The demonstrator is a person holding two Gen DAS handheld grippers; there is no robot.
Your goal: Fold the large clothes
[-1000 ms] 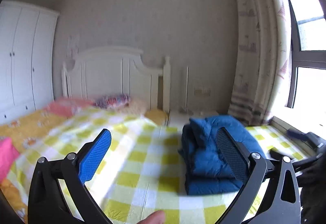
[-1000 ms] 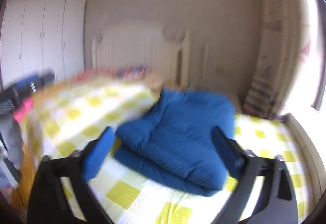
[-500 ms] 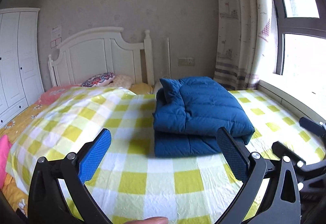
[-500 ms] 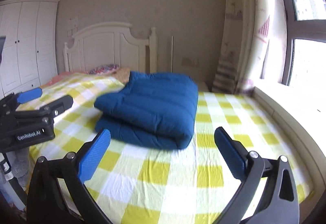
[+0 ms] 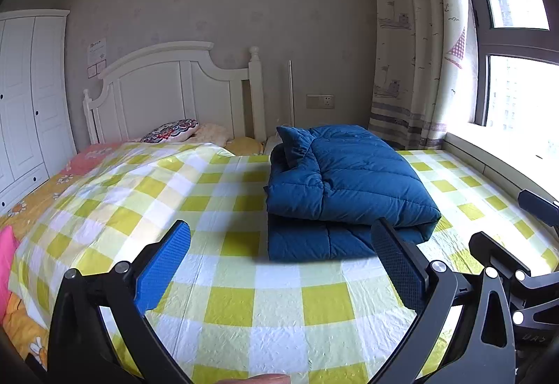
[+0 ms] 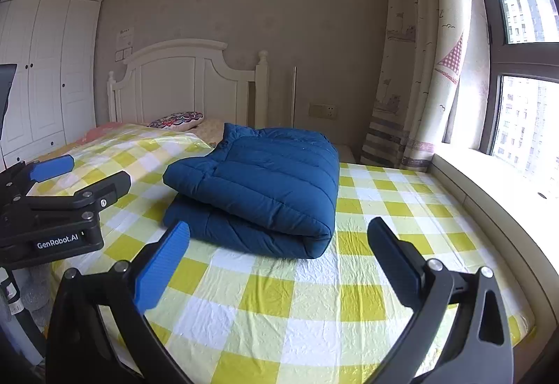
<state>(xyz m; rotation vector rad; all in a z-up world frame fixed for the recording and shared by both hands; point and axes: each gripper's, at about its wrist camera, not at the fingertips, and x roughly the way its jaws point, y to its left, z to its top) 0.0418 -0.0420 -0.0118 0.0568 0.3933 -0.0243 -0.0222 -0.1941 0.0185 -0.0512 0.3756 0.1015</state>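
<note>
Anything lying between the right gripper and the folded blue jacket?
Nothing: in the right wrist view only bare checked sheet separates the open right gripper from the blue jacket.

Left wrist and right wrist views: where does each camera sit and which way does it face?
Left wrist: on the left gripper, low over the bed's foot, facing the headboard; its open fingers, a fingertip at the bottom edge, the right gripper at right.
Right wrist: on the right gripper, nearer the window, facing the same way; its open fingers, the left gripper at left.
Shared: folded blue jacket on the checked sheet.
</note>
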